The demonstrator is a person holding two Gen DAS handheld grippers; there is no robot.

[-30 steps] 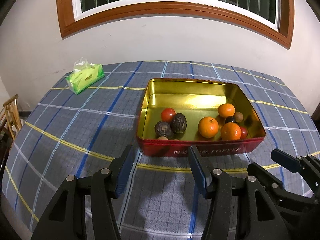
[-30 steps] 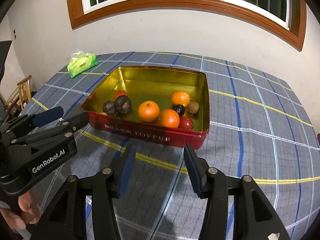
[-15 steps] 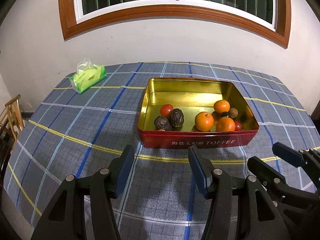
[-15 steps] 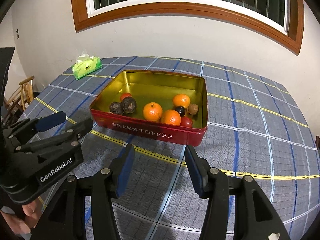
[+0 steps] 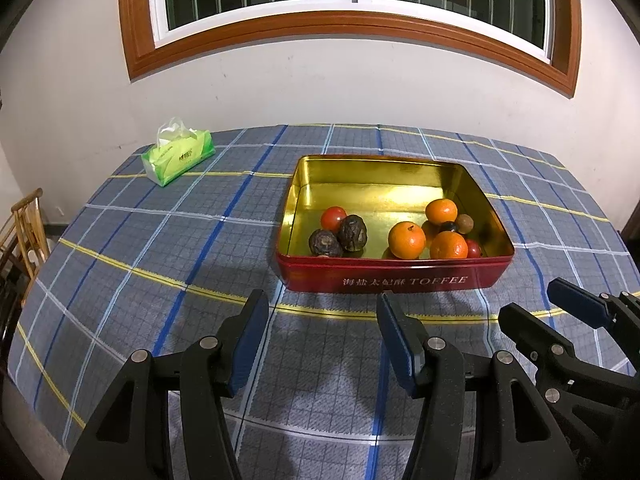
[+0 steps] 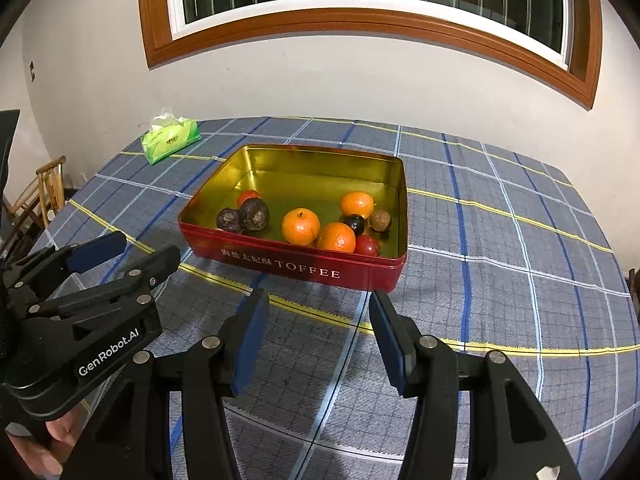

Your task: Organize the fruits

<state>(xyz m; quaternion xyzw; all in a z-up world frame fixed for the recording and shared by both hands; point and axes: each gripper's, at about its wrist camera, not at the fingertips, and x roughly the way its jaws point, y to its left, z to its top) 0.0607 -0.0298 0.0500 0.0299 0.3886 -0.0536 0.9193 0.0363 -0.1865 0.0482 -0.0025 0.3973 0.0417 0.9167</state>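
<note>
Both the left gripper and right gripper are held open and empty over the bench, just short of the toffee tin; the fruits are seen inside it, beyond its near wall, roughly equally close to both

L gripper was angled down, jaws apart w/ nothing between them — blue pads faced each other across a clear gap. R gripper was pitched down about the same, jaws also parted and empty, blue pads bare. Both sat side by side, near but not touching: the R one showed at the right edge of the left wrist view, the L one at the left edge of the right wrist view. A hand gripped the L gripper's body — only fingertips showed.
</note>
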